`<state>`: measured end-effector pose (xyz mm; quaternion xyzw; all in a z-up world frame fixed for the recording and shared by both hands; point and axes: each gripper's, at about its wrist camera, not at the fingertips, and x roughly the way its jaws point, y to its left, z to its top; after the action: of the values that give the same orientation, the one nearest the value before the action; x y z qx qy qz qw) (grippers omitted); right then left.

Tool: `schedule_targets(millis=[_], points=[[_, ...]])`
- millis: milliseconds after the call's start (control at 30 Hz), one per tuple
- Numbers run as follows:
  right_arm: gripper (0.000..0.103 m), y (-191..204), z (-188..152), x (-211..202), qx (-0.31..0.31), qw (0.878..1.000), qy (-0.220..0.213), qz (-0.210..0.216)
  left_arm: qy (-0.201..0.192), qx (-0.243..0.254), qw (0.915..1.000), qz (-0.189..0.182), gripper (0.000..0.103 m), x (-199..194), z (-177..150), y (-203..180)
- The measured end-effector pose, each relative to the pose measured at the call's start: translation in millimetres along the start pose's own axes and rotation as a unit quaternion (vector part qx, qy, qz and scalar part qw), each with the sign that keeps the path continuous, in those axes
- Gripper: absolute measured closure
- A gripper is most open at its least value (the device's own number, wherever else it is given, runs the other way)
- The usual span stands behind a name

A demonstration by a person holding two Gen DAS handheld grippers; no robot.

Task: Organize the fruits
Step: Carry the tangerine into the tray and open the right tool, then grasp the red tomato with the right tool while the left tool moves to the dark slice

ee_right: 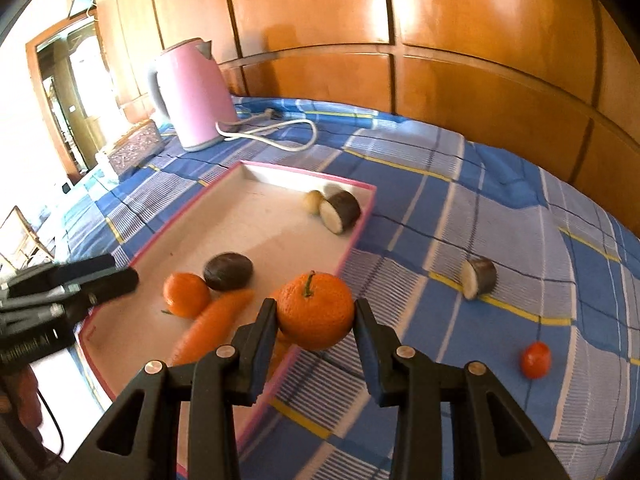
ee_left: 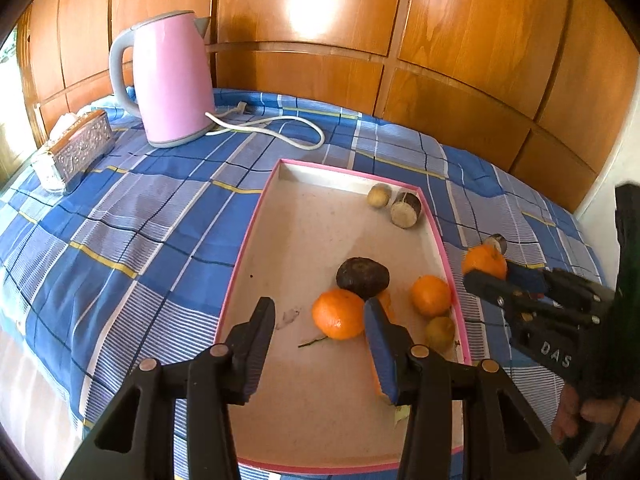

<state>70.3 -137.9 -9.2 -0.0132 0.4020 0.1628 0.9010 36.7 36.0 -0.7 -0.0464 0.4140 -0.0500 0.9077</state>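
While my right jaws [ee_right: 315, 322] clamp a glossy, stem-topped orange [ee_right: 315, 311] just past the pink-rimmed tray's [ee_right: 362, 216] right edge, my left jaws [ee_left: 320, 334] hang wide open, holding nothing, over the tray's near end.

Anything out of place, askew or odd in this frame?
Two pieces lie on the checked cloth outside the pink-rimmed tray: a dark-skinned cut chunk and a small red fruit. A carrot lies among the tray's oranges. The right claw grips an orange; the left claw is open.
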Motion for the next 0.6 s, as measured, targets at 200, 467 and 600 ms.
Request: schedule_targets(millis=[200,467,600], points=[[0.065,13.5,19.5,13.4,-0.012,1.000,0.001,0.004,-0.003,-0.008,1.0000,-0.003,0.056,-0.7,-0.2,4.5],[0.064,29.4,24.3,46.6,-0.030,0.999,0.036,0.010,0.000,-0.015,0.9999,-0.004,0.056,1.3,-0.3,10.2],[0.063,32.3,17.8,50.3,-0.028,0.999,0.038,0.011,0.001,-0.018,0.9998,-0.004,0.056,2.0,-0.5,11.9]])
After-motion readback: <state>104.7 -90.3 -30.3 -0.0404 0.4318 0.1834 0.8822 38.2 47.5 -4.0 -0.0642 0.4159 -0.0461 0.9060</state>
